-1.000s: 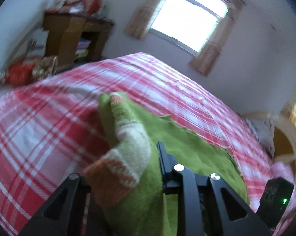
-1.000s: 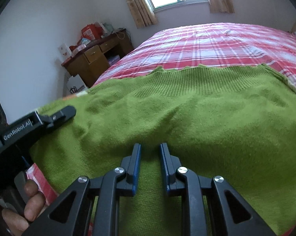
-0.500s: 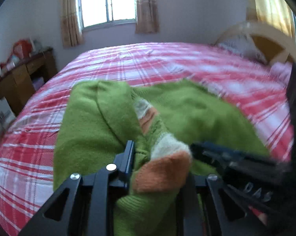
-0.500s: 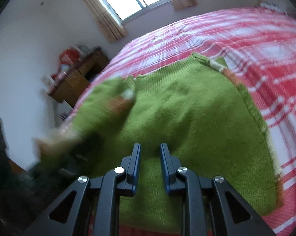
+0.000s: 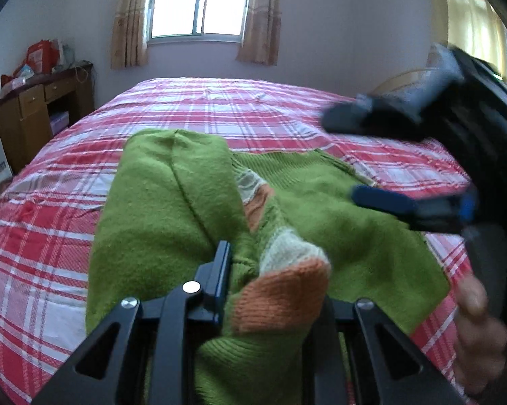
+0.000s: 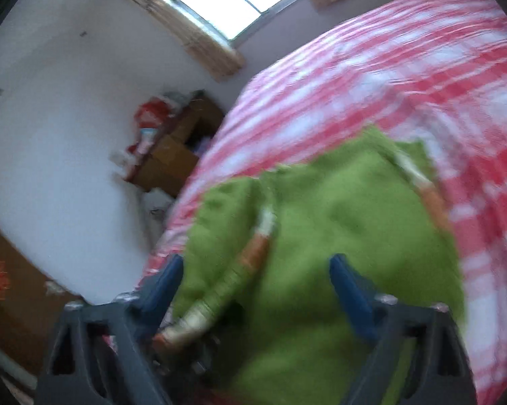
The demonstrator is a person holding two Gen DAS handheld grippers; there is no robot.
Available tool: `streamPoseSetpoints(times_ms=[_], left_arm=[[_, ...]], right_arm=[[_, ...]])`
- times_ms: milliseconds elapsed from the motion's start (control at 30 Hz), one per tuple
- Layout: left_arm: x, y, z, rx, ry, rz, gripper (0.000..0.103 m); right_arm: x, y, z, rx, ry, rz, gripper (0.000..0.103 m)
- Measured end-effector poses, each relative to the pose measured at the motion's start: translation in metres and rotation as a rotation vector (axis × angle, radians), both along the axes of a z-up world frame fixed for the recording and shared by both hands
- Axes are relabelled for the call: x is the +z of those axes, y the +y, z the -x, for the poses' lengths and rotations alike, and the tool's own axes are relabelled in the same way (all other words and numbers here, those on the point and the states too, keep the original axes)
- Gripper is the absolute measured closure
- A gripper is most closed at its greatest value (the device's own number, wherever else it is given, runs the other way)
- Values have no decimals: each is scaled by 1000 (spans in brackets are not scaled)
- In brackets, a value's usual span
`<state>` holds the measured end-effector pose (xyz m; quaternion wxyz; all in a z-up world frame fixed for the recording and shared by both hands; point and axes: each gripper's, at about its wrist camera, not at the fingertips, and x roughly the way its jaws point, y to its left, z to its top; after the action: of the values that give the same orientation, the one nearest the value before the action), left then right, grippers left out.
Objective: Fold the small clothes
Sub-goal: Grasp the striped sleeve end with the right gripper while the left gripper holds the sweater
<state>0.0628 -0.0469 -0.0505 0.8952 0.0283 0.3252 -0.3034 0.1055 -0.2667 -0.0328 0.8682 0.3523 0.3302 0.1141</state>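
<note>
Nearest, left tongs (image 5: 270, 290) pinching the cuff (image 5: 283, 290) of a green sweater (image 5: 159, 216): orange band, then white, bunched between the blue pads and partly hiding the right-hand one. Sleeve (image 5: 253, 202) drawn across the sweater's body, striped orange and white along its length. Just beyond, green sweater lying on the bed (image 5: 219, 108), one side doubled over into a thick rounded fold, the rest flat on the red and white checked cover. To the right, right tongs (image 5: 364, 158) blurred above the sweater, jaws opening wide, nothing between them, pads clear of the cloth; a hand (image 5: 479, 330) on the grip at the frame's edge. From the right wrist view, same tongs (image 6: 256, 276) spread far apart over the green knit, striped sleeve running down toward the left pad, all smeared by blur. Farther off, a wooden desk (image 5: 30, 108) with clutter against the left wall. Farthest, a window (image 5: 199, 0) with curtains.
</note>
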Motion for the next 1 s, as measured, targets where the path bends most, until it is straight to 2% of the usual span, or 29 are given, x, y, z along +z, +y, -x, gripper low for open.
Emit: streamPoseSetpoints(times_ms=[67,200,233,267,333,400,433,567,700,867,1000], left_arm=[[0,4,-1,0,9,25,82],[0,10,-2,-3,26,67,82],[0,10,-2,-3,27,69,82],[0,9,-1,-3,26,68,82],[0,9,-1,-2,25,68,82],[1,9,-1,0,30,75,81],[1,9,-1,2,32,77,81],[7,5,6,15,0,48,81],[26,-7,21,-5,-35,66,82],[52,-43,39,-65,-101,55,82],[52,-83,45,-130,-109,24,82]], right_arm=[[-7,6,-29,78,52,-25,13],[-23,29,-73,156,127,42,14],[-24,34,-81,164,137,55,18],[-24,40,-89,177,130,67,25],[-21,53,-101,230,126,97,72],[-20,61,-110,240,147,153,77],[-18,64,-110,243,143,174,84],[-4,57,-102,234,87,205,89],[15,42,-86,215,41,224,90],[40,3,-71,188,0,254,91],[39,-35,-57,142,13,292,91]])
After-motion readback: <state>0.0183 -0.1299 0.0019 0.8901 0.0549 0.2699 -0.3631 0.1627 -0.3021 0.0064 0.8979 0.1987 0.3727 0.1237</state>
